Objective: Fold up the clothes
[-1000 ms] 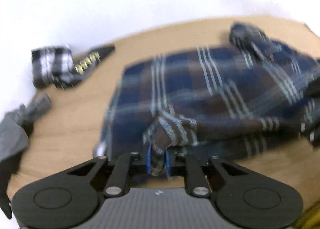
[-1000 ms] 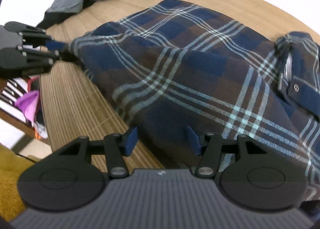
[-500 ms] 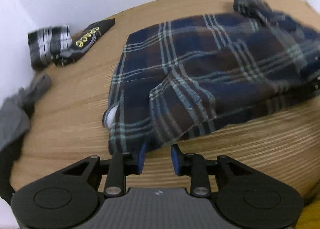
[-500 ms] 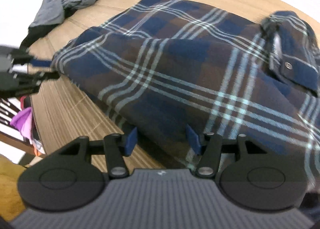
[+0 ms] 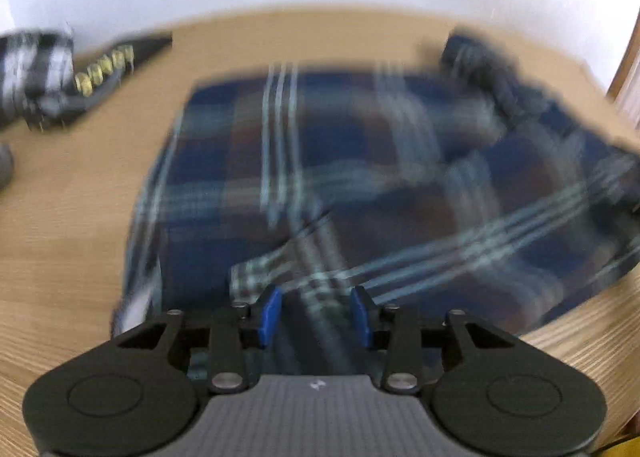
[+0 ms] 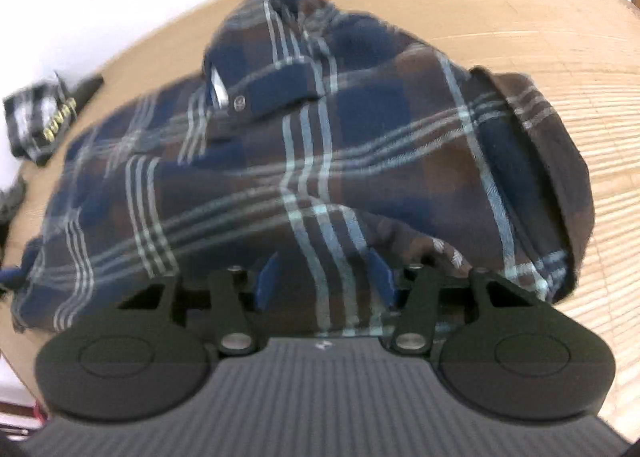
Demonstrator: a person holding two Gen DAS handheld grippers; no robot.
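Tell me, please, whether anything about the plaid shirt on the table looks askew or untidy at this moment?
Yes. The plaid shirt lies bunched on the wooden table: its right edge is rolled under, and a fold humps up between the right gripper pads.

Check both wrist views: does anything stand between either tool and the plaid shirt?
Nothing visible does. The plaid shirt already lies between the pads of the right tool, whose jaws are closing, and of the left tool, whose jaws are opening.

Soft plaid cloth shirt (image 6: 320, 161) (woven) on matt grained wood table (image 6: 540, 57).
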